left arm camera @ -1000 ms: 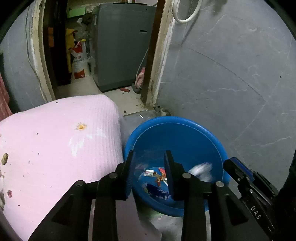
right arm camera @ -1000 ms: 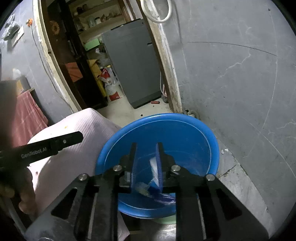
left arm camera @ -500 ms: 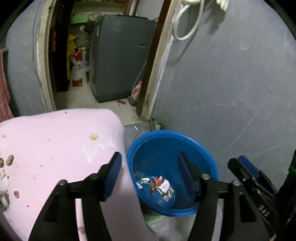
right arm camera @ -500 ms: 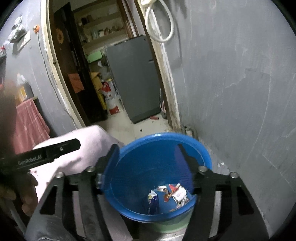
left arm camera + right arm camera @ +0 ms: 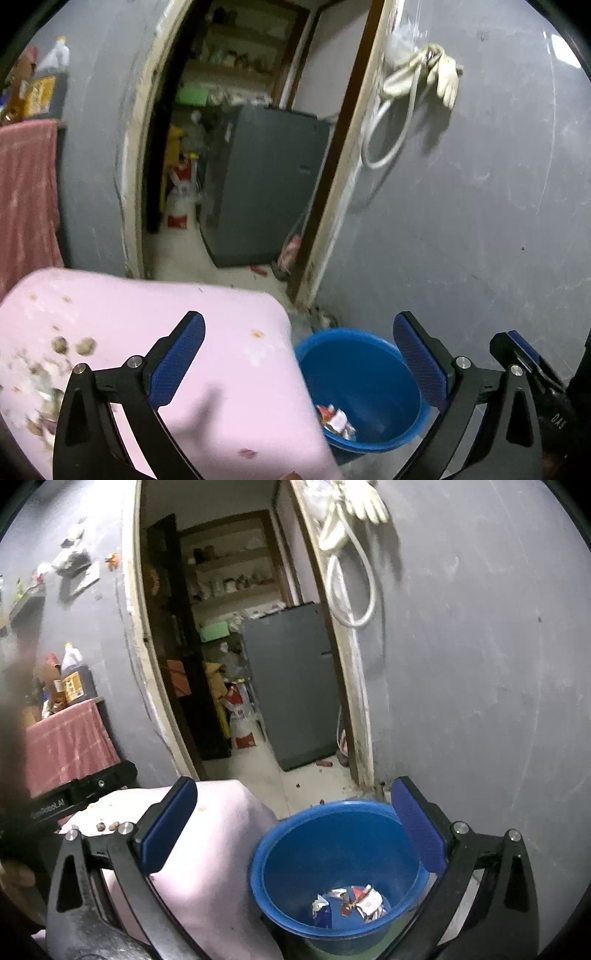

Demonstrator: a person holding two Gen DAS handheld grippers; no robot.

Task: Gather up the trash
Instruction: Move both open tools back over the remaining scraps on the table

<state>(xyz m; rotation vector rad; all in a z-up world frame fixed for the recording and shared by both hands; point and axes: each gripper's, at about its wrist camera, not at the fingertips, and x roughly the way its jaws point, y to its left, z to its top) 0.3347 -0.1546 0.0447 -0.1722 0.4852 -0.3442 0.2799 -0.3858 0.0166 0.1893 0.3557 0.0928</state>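
Looking down past both pairs of tongs, I see the wrappers (image 5: 349, 904) now lying loose at the bottom of the blue basin (image 5: 291, 834), where a second ago each pair was pinched nearly shut low over that basin with a scrap between its pads. Both have since let go and lifted away, so the doorway and the grey appliance (image 5: 262, 184) fill far more of the view than before. That reads to me as one round of collecting finished: the scraps carried over are in the basin and nothing hangs from either tool. The left tongs (image 5: 299, 365) are opening to about their widest, with nothing between the blue pads; behind them are only the pink cloth-covered bench (image 5: 221, 332) and the basin's rim. The right tongs (image 5: 293, 829) are likewise opening wide and empty, touching nothing, framing the basin from above. More rubbish remains, I judge: brown crumbs and bits (image 5: 74, 347) lie scattered on the pink cloth toward its left side, well apart from the basin, and those look like the next things to fetch.
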